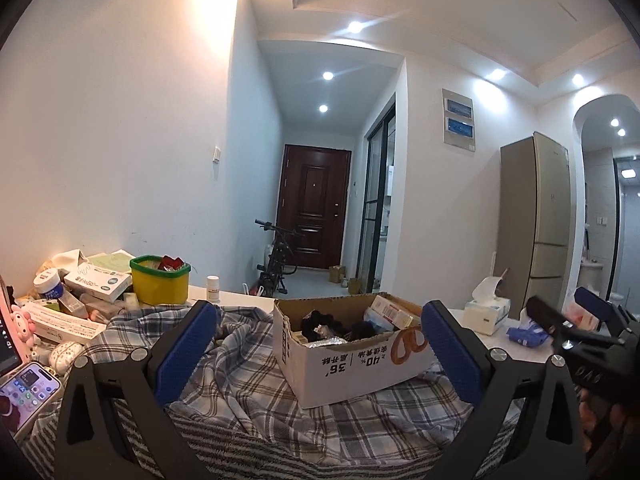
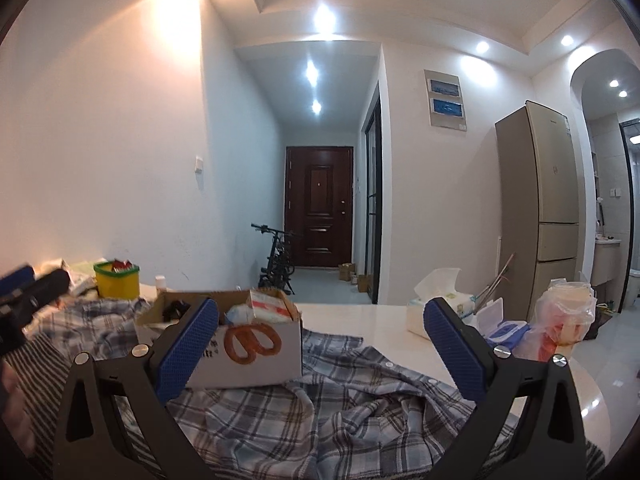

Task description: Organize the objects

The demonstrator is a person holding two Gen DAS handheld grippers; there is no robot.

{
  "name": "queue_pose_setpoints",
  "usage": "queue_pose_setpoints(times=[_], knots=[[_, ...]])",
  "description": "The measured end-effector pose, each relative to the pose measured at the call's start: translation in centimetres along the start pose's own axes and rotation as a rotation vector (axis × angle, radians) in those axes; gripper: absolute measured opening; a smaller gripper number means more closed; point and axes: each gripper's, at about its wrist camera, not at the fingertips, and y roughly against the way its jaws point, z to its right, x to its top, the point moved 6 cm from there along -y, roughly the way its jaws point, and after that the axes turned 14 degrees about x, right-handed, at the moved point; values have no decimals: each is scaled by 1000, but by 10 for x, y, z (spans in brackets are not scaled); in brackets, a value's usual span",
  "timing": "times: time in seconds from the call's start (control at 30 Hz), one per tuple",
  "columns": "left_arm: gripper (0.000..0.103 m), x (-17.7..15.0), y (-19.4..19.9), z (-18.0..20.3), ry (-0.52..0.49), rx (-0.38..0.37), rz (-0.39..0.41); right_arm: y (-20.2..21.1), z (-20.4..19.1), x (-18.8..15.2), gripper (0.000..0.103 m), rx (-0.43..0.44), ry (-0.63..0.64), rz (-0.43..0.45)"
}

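1. Spreading across most of the white surface, a grey-blue plaid shirt lies rumpled, with a striped cloth under its near edge.
2. Sitting on the shirt, an open cardboard box with a pretzel print on its side serves as the landmark; it holds dark items, a foil packet and small cartons.
3. Left of the box, the left tool hangs above the shirt with its blue-padded fingers spread wide and nothing between them.
4. Right of the box, the right tool is likewise spread wide and empty, its left pad overlapping the box's front in the right wrist view.
5. Behind the box to the left stands a yellow bin with a green rim, red packets showing inside.
6. Further left of the box is a heap of medicine cartons and jars.
7. Right of the box, a tissue box stands on the bare surface, with a blue packet just beside it.
8. Further right, a clear plastic bag holds reddish contents.
9. Behind the box, near the yellow bin, is a small white pill bottle.
10. At the far left, a phone lies with its screen lit.
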Motion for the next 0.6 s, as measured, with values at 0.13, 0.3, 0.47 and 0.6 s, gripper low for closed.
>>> queue_pose_setpoints(times=[0.13, 0.3, 0.47, 0.6], knots=[[103, -3, 3, 10, -54, -4, 4, -7, -1, -9, 103, -12, 15, -62], [103, -8, -2, 14, -64, -32, -36, -6, 4, -9, 103, -10, 0, -58], [103, -8, -6, -2, 18, -15, -60, 2, 14, -8, 103, -30, -53, -25], [103, -11, -12, -11, 67, -18, -91, 1, 17, -8, 103, -28, -66, -29]])
